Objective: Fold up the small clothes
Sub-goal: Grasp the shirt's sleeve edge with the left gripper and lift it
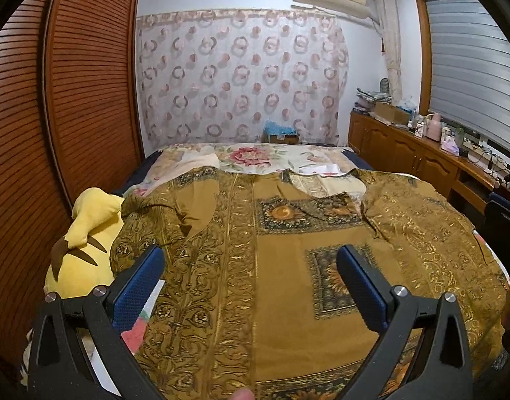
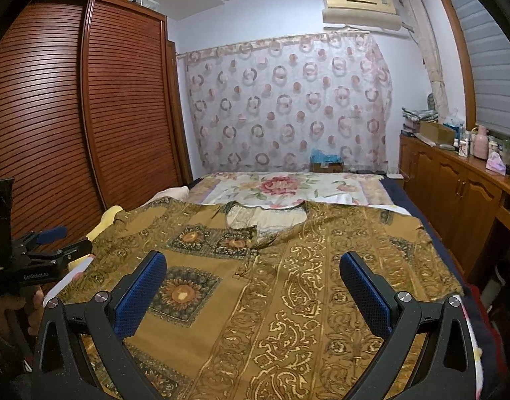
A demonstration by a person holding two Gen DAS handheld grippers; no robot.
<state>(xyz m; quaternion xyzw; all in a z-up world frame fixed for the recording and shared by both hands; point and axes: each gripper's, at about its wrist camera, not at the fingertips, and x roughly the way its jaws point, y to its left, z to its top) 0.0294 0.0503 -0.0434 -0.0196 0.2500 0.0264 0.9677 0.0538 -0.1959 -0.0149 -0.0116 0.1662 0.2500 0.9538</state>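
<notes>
Shirt of mustard and gold print lay spread flat across the bed, neckline toward the curtain. My left claw and right claw both hung above it with jaws wide apart, gripping nothing. 1 yellow plush sat beside its left sleeve

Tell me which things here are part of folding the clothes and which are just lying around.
For the job: gold patterned shirt, left claw, right claw.

Lying about: yellow plush toy, floral bedspread, cardboard box, pink bottle.
</notes>
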